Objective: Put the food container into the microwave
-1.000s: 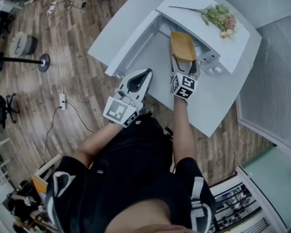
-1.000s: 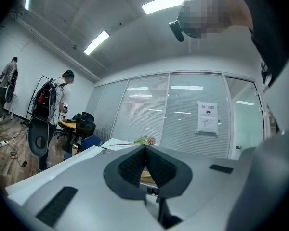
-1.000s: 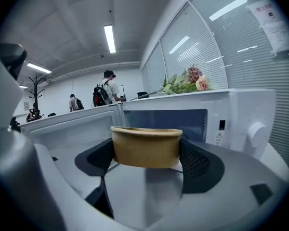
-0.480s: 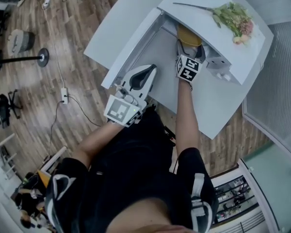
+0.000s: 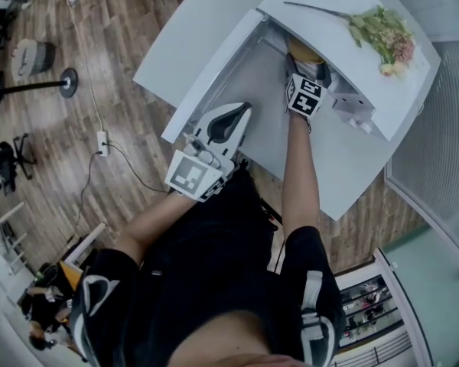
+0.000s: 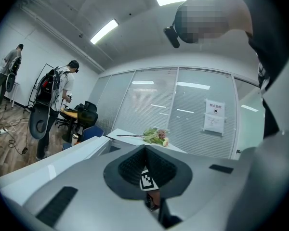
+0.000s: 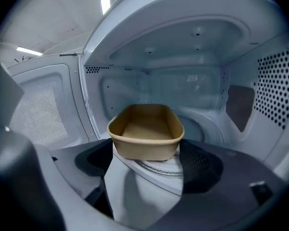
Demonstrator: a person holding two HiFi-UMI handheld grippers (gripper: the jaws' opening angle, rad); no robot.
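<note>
**Container held inside the open microwave**

The right gripper (image 7: 147, 154) reaches into the white microwave (image 5: 344, 17) at the upper right of the head view; its jaws are closed on the near end of a tan food container (image 7: 145, 129), one pad against each side; the container is empty and upright, inside the cavity, above the round turntable (image 7: 156, 167); whether it rests on the turntable cannot be told. The microwave door (image 7: 43, 114) stands open at the left of the right gripper view. The left gripper (image 5: 243, 108) is at the centre of the head view, apart from the microwave, over the white tabletop (image 5: 191, 37); its jaws meet at the tips with nothing between them. A bunch of flowers (image 5: 384, 33) lies on top of the microwave. Two people (image 6: 58, 100) stand at the far left of the left gripper view.
</note>
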